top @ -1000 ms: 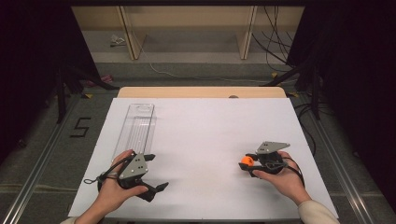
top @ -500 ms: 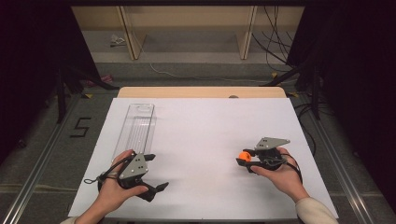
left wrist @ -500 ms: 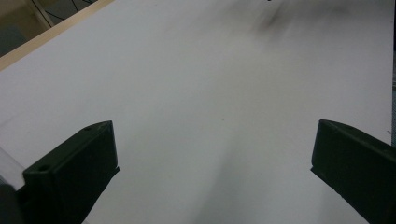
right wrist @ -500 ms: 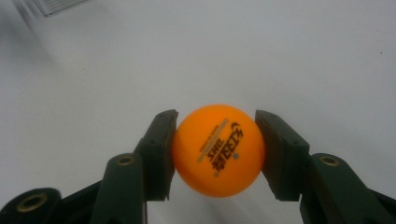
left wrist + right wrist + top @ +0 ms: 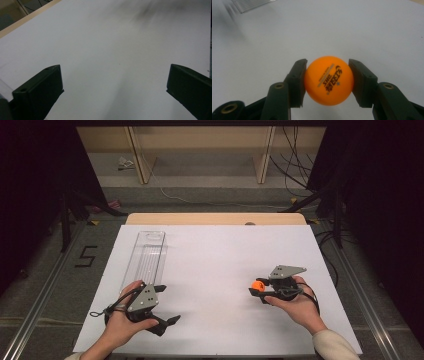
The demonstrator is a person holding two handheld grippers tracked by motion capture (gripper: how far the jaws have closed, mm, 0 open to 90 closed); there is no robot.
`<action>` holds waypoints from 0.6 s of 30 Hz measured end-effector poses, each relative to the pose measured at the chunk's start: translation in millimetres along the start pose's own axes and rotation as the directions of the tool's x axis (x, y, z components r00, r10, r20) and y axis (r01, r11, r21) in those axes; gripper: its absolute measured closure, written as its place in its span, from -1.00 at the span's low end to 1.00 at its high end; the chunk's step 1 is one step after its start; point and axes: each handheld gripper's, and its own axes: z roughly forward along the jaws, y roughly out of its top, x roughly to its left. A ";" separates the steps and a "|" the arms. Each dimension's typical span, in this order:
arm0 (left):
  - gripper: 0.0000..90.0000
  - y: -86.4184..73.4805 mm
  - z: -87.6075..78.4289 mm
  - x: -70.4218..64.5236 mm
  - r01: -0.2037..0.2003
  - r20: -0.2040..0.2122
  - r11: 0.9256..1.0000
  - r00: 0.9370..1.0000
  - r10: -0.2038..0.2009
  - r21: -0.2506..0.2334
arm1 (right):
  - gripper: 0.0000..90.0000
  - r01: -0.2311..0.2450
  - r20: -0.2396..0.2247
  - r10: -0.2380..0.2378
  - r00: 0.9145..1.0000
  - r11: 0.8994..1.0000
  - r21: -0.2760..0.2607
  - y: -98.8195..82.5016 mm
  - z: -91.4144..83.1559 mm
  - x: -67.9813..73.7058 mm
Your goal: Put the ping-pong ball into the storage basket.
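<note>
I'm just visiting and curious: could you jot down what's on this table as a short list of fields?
Surface: white table
Left gripper: jaws wide open, nothing between them
Right gripper: jaws closed on an orange ball
Ball marking: dark printed text, unreadable
Other item: clear plastic tray, far left side of the table

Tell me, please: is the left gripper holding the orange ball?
No, the left gripper has its jaws wide apart over bare table, while the orange ball sits clamped in the right gripper.

The ball (image 5: 328,80) looks smooth and a bit shiny. The table (image 5: 225,250) top is matt white. The tray (image 5: 145,257) is see-through plastic.
</note>
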 end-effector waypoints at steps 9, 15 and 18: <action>-1.00 0.3 -0.2 -0.3 -0.001 -0.002 1.000 1.000 0.001 0.000 | 0.14 0.009 -0.003 -0.009 1.000 1.000 -0.010 4.3 1.5 2.3; -1.00 0.4 -0.2 -0.4 -0.005 -0.001 1.000 1.000 0.005 0.001 | 0.14 0.012 -0.013 -0.012 1.000 1.000 -0.013 7.5 4.1 3.9; -1.00 0.4 -0.2 -0.5 -0.004 -0.001 1.000 1.000 0.004 0.001 | 0.14 0.013 -0.013 -0.013 1.000 1.000 -0.016 9.4 5.5 4.8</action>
